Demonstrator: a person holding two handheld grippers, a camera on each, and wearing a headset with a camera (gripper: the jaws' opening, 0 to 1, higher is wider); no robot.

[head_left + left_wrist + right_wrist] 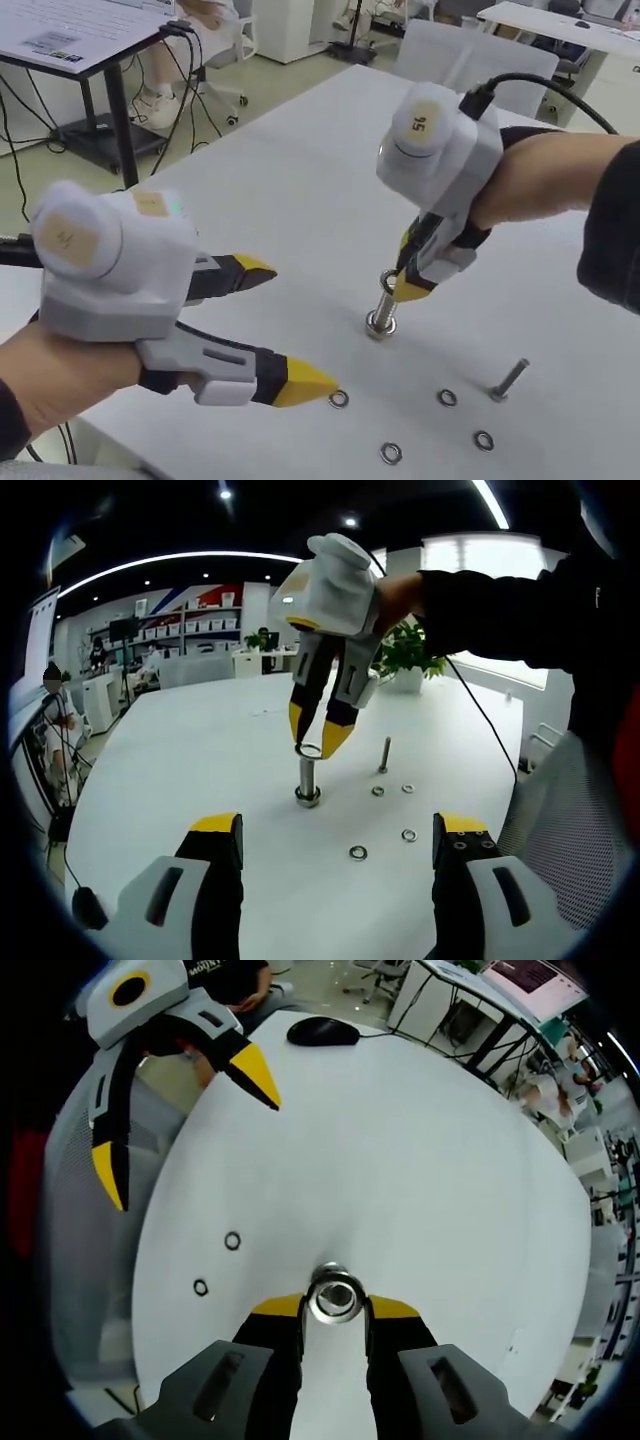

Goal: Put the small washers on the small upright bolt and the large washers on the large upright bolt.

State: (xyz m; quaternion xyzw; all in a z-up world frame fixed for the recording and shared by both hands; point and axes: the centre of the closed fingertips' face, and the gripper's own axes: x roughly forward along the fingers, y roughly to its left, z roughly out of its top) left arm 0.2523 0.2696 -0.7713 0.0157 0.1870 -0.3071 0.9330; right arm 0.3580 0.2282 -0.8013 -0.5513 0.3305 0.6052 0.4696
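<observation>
Where your right tool [405, 285] covers the top of the large bolt [382, 312], you cannot tell whether the large washer [310, 750] clamped between its tips has passed over the bolt's end. Your left tool [295, 325] hovers with its jaws apart above the surface [300, 180], just beside one of four loose washers [339, 399]. The small bolt [510, 380] is near the others.

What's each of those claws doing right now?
Left gripper: open, holding nothing.
Right gripper: closed on a large washer over the big bolt.
</observation>
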